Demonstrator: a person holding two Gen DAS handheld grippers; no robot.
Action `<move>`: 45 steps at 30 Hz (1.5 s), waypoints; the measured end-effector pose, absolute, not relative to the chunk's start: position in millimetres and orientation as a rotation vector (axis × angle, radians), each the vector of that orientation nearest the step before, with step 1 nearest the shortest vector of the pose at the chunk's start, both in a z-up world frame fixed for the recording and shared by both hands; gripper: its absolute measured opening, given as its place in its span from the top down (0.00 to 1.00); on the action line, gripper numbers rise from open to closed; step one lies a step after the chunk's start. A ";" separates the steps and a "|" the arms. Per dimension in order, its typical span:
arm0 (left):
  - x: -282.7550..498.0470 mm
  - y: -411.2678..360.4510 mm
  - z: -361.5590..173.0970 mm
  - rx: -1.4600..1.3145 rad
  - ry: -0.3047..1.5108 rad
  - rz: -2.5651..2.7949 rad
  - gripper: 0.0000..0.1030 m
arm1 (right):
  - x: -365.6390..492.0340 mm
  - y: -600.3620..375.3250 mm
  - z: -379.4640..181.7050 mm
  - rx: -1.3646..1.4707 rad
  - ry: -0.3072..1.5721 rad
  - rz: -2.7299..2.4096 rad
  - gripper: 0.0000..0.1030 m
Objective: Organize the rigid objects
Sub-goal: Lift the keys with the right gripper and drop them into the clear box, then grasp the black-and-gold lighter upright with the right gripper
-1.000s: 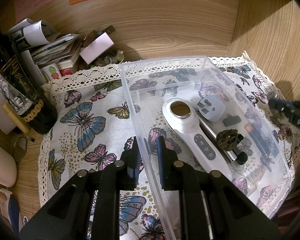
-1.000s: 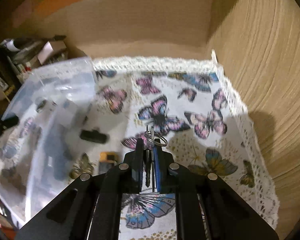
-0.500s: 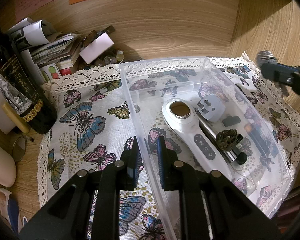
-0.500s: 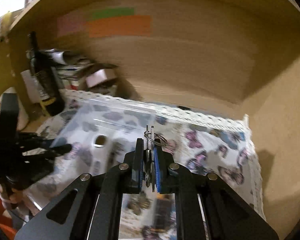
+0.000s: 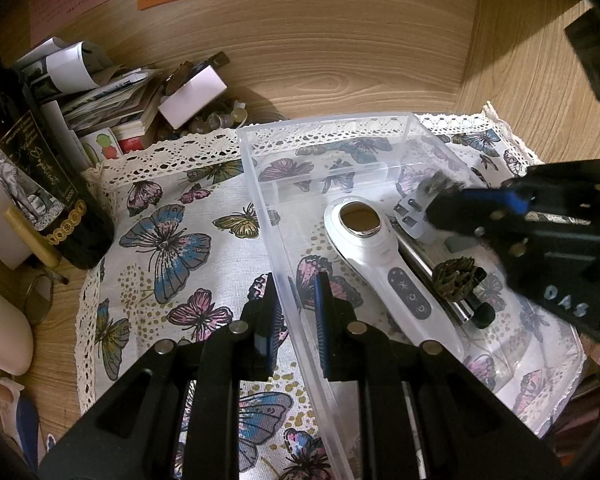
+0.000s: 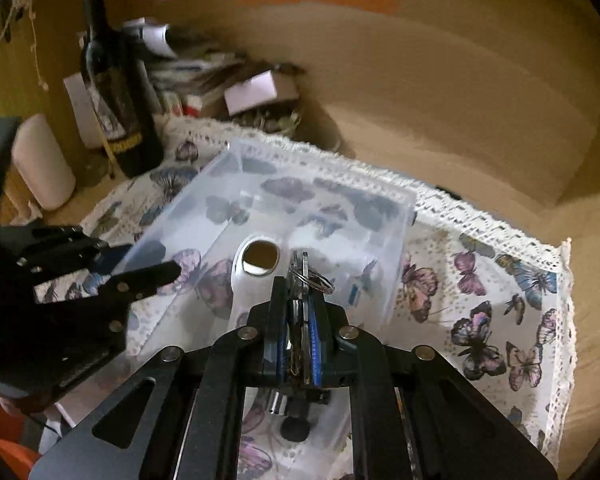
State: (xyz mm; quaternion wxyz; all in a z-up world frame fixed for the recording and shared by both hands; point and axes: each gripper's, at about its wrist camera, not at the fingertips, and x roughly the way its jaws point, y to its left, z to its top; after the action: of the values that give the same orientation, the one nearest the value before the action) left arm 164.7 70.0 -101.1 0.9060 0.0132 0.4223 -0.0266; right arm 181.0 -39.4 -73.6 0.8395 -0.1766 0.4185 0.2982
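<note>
A clear plastic bin stands on the butterfly cloth; it also shows in the right wrist view. Inside lie a white handheld device, a grey plug adapter, a metal rod and a dark spiky pinecone-like object. My left gripper is shut on the bin's left wall. My right gripper is shut on a bunch of keys with a ring and holds it above the bin's inside; it also shows in the left wrist view.
A dark wine bottle stands at the left by a white cylinder. A pile of papers and small boxes sits at the back left. Wooden walls close the back and right. The lace-edged cloth extends right of the bin.
My right gripper has carried the keys from the cloth right of the bin up and leftward, over the bin. The left gripper has held still on the bin wall.
</note>
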 end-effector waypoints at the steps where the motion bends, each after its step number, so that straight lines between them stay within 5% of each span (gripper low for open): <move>1: 164.7 69.8 -101.1 0.027 0.872 -0.055 0.86 | 182.3 -37.9 -76.7 -0.377 0.899 0.637 0.92; 12: 164.8 69.7 -101.1 0.030 0.872 -0.054 0.86 | 179.7 -33.1 -80.3 -0.406 0.937 0.653 0.90; 25: 165.4 69.1 -101.2 0.032 0.871 -0.053 0.86 | 164.4 -73.5 -37.3 -0.326 0.784 0.570 0.57; 45: 165.5 68.7 -101.1 0.032 0.871 -0.054 0.86 | 153.3 -161.8 -86.3 -0.245 0.940 0.361 0.52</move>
State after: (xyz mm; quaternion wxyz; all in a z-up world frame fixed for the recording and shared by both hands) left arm 165.5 68.7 -101.1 0.9061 0.0154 0.4219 -0.0259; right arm 153.3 -161.8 -86.3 0.8687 -0.1170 0.4493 0.1726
